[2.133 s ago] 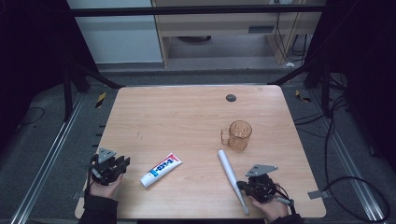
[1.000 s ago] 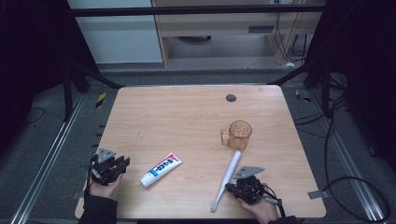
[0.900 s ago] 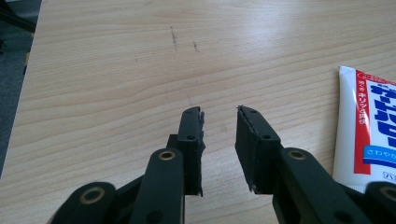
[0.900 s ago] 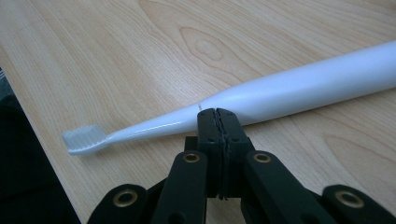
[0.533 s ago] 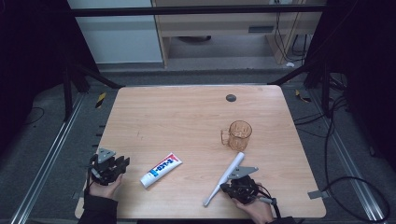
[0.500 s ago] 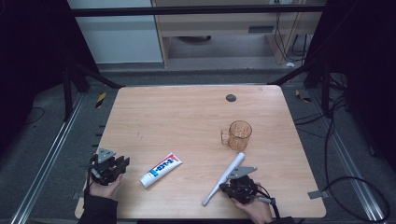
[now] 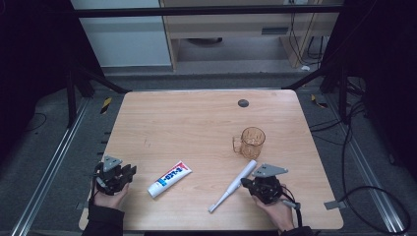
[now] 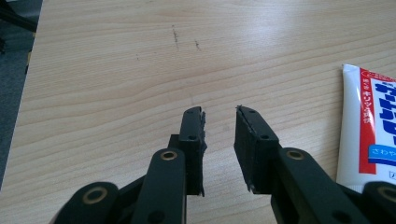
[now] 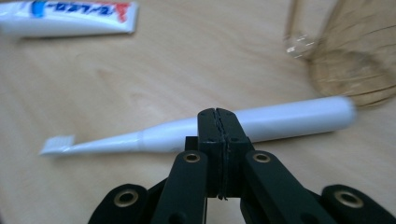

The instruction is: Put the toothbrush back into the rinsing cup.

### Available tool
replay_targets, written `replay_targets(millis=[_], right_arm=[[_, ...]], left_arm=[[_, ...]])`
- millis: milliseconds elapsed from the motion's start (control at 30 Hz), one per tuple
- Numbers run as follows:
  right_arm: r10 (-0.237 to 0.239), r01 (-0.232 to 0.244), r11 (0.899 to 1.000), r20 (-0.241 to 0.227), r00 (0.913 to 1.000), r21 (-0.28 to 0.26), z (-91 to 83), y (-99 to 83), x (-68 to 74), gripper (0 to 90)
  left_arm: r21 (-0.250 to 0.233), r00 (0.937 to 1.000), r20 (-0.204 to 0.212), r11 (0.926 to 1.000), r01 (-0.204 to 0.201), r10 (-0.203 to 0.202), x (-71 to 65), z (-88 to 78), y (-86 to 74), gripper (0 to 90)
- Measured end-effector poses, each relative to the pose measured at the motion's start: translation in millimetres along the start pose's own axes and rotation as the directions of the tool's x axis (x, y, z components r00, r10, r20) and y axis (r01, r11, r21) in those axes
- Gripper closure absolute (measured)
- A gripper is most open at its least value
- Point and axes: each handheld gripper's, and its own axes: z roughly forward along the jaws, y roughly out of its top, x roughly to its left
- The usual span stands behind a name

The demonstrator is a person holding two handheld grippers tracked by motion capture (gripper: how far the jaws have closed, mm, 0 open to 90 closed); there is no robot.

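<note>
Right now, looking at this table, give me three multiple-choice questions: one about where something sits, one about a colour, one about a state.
1. The cup stands where, against the toothbrush?
A. just beyond its handle end
B. by its bristles
C. at the table's left edge

2. The toothpaste tube is mainly
A. green
B. white
C. black

3. The right gripper has its jaws
A. wide open
B. shut together
C. around the cup

Answers:
1 A, the high view shows the cup past the handle.
2 B, white with red and blue print.
3 B, the right gripper view shows its pads meeting.

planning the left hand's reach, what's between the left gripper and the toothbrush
In the high view, the toothpaste tube lies on the table between the left gripper and the toothbrush; otherwise bare wood.
</note>
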Motion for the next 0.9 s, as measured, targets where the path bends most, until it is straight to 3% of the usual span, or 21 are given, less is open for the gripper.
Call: replay_targets(millis=[200, 467, 900], right_arm=[[0.042, -0.038, 0.998, 0.09, 0.9951, -0.043, 5.6, 6.8, -25.0, 89.3], [0.061, -0.057, 0.998, 0.117, 0.9912, -0.042, 21.7, 13.9, -37.4, 89.5], [0.063, -0.065, 0.998, 0.156, 0.9858, 0.009, 39.6, 15.0, -49.3, 89.6]], left_arm=[[0.0, 1.0, -0.002, 1.0, 0.002, -0.002, 0.0, 0.9, 0.0, 71.8], [0.003, 1.0, 0.001, 1.0, -0.002, 0.002, 0.0, 1.1, 0.1, 72.2], [0.006, 1.0, 0.001, 1.0, -0.003, 0.003, 0.4, 1.2, 0.1, 73.0]])
